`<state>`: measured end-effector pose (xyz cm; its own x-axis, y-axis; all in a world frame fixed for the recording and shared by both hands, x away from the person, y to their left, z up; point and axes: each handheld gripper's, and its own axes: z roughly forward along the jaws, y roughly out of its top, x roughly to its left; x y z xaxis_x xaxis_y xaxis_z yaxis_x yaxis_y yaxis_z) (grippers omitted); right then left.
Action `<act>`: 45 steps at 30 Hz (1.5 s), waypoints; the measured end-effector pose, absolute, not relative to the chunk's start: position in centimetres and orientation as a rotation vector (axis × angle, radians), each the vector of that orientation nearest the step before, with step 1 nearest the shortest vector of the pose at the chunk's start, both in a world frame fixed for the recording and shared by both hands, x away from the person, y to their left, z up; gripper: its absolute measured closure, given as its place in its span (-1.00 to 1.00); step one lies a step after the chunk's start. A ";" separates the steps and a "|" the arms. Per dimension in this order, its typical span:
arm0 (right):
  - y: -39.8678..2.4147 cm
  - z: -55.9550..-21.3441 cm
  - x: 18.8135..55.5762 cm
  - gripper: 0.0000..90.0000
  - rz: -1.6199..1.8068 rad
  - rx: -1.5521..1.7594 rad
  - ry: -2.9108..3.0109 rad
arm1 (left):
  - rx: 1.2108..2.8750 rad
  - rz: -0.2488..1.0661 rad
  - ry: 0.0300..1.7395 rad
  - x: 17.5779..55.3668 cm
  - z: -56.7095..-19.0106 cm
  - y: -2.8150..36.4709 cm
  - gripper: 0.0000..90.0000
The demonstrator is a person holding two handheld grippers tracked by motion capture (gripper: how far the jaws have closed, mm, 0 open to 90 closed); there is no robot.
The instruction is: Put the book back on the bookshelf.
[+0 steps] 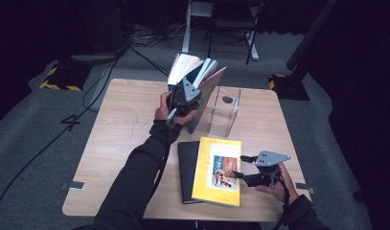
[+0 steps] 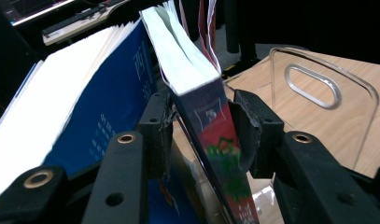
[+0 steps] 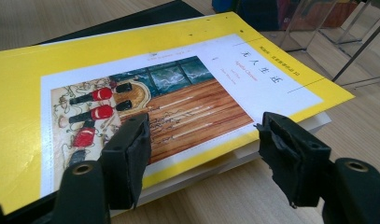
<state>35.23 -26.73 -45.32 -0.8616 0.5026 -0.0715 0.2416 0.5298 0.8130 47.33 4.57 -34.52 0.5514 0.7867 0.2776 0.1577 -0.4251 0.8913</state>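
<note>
Several books [image 1: 195,72] stand upright and fanned at the table's far side, leaning by a clear plastic book holder [image 1: 226,112]. My left gripper [image 1: 185,101] is shut on the spine of one of them, a book with a red and green cover [image 2: 211,116]. Its pads [image 2: 165,123] press both sides, and a blue book [image 2: 117,107] stands beside it. A yellow book [image 1: 219,170] lies flat on a black book [image 1: 187,167] near the front. My right gripper [image 1: 240,166] is open at the yellow book's [image 3: 131,60] right edge, one jaw over the cover and the other over the table.
The clear holder [image 2: 318,93] has an oval cut-out handle. The wooden table [image 1: 125,134] has free surface on its left half. Cables, a chair frame and stand bases sit on the grey floor beyond the far edge.
</note>
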 end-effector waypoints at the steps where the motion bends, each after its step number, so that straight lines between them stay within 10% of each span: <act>1: -26.7 -45.3 35.2 -0.24 1.249 0.621 2.475 | 1.900 0.885 0.762 47.1 -34.5 4.8 0.32; 45: -27.0 -45.9 35.6 -0.46 1.245 0.838 2.612 | 2.068 0.740 0.619 40.0 -40.8 11.0 0.13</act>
